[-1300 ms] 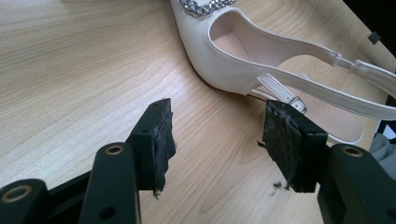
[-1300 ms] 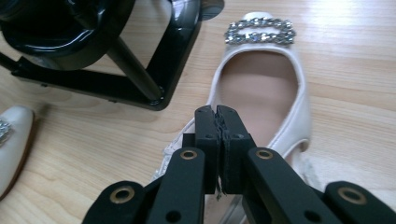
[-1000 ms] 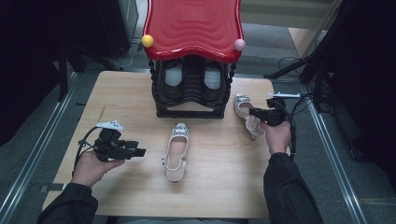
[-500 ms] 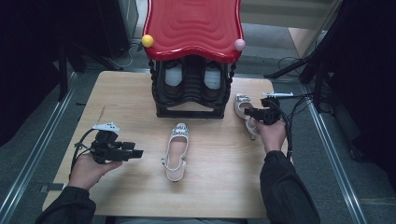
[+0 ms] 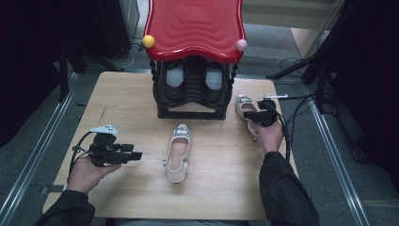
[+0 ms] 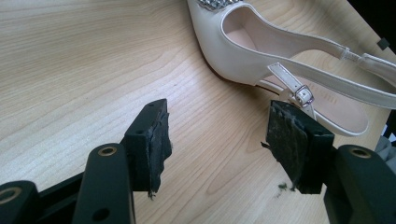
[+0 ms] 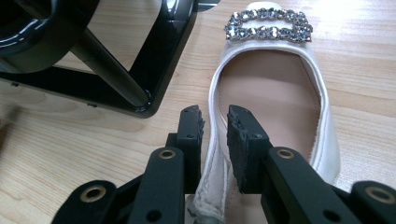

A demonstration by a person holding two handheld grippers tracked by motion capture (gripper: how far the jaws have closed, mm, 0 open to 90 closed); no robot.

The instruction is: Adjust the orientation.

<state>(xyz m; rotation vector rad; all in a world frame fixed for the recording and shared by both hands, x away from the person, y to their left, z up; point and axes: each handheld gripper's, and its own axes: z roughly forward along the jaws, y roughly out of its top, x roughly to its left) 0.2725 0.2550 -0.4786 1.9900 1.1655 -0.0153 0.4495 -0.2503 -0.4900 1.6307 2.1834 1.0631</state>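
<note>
A white slingback shoe point(image 5: 178, 150) with a jewelled buckle lies toe-away in the middle of the wooden table point(image 5: 127, 103). My left gripper point(image 5: 135, 155) hovers open to its left; in the left gripper view point(image 6: 219, 130) the shoe's heel strap point(image 6: 289, 70) lies just beyond the wide-apart jaws. A matching shoe point(image 5: 244, 109) rests at the right beside the black shoe rack point(image 5: 193, 89). My right gripper point(image 5: 250, 115) sits on it. In the right gripper view point(image 7: 215, 121) the jaws pinch the left side wall of that shoe point(image 7: 271, 84).
The rack has a glossy red wavy top point(image 5: 195, 26) with a yellow knob point(image 5: 148, 41) and a pink knob point(image 5: 241, 45); dark shoes sit inside it. Its black base point(image 7: 140, 56) is close to the right gripper. Cables trail off the table's right edge.
My right gripper has edged left and slightly nearer over the right-hand shoe. The left gripper has barely shifted, and both shoes lie where they were.
</note>
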